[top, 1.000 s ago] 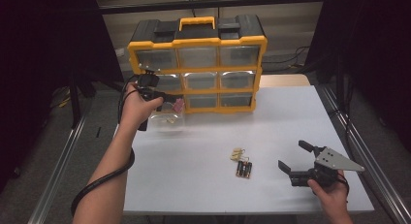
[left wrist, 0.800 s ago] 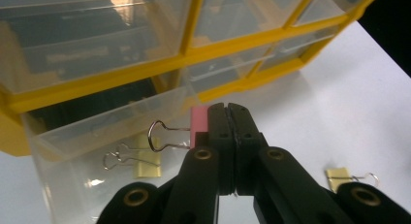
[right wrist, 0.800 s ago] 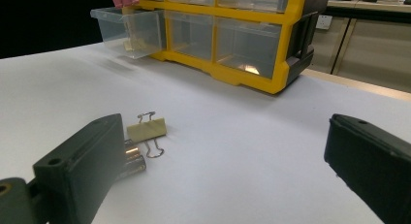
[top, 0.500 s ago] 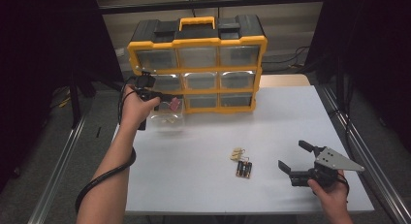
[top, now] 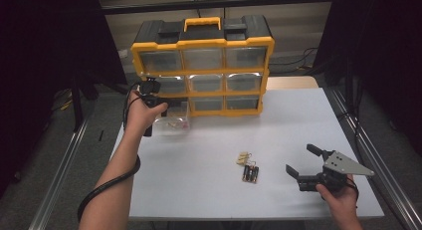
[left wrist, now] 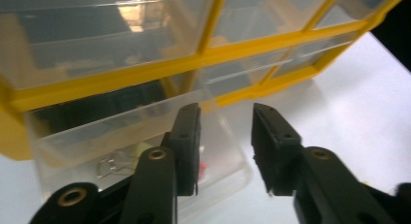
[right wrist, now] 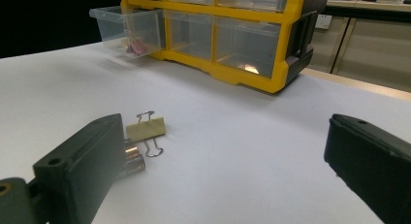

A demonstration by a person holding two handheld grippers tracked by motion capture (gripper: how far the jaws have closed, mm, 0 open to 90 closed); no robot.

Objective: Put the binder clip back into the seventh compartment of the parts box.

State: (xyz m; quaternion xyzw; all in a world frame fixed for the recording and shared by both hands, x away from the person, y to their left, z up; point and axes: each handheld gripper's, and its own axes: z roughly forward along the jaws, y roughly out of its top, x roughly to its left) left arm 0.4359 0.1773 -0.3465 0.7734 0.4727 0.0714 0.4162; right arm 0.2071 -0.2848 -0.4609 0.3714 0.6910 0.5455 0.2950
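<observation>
The left claw (top: pixel 168 106) sits at about ten o'clock on the white tabletop (top: pixel 278 125), just in front of the clear drawer (top: pixel 172 121) pulled out of the bottom-left bay of the yellow parts organizer (top: pixel 203 65). Its jaws have just been opening and now stand narrowly apart, one over the drawer's front edge and one outside it, pressing on nothing; that reads as a grip on the drawer front let go. The drawer stands open, likely so that the loose items can go in with the clips already there.

The right claw (top: pixel 301 163) rests at five o'clock, spread wide and empty, aimed toward the binder clip (top: pixel 243 158) and the batteries (top: pixel 250 173) near the tabletop's middle.

The left gripper view shows the drawer (left wrist: pixel 145 151) close, with a metal clip and something red inside. The right gripper view gives a low look at the tan binder clip (right wrist: pixel 147 128) just beside a battery (right wrist: pixel 132 162) end, detail that the high view leaves small.
</observation>
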